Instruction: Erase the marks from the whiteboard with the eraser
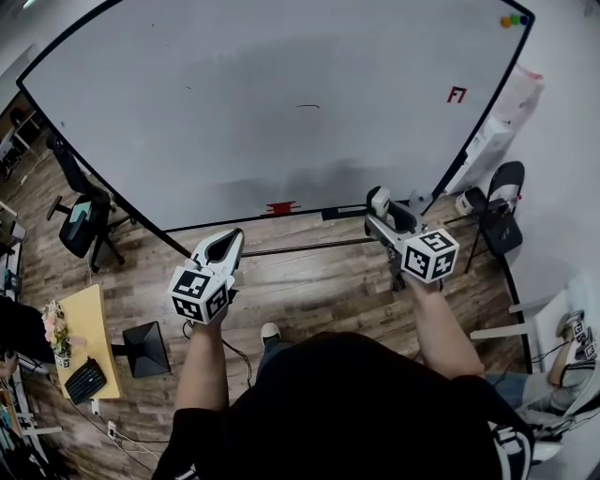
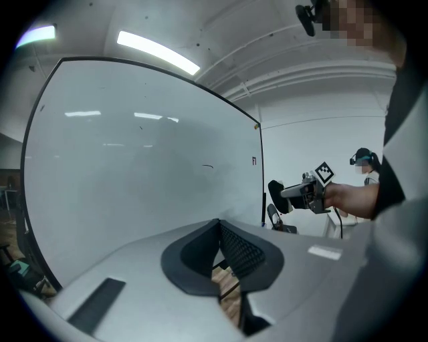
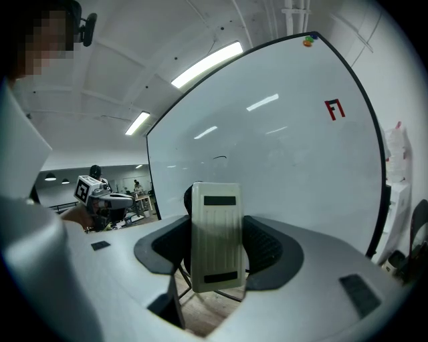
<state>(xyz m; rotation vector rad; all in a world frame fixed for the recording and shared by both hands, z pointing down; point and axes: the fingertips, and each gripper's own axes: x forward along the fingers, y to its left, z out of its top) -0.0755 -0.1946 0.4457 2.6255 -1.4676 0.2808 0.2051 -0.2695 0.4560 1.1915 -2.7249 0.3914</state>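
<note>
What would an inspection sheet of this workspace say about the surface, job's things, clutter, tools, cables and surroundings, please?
Surface: whiteboard mostly clean; short dark stroke, red mark, grey smudge.
Job's things: eraser upright in the right tool.
Clutter: red object at the board's lower edge; coloured magnets in its corner.
Tools: left tool shut, empty; right tool shut on the eraser.
Cables: thin cable over the wood floor.
Surroundings: office chair, desk with keyboard, a seated person.
</note>
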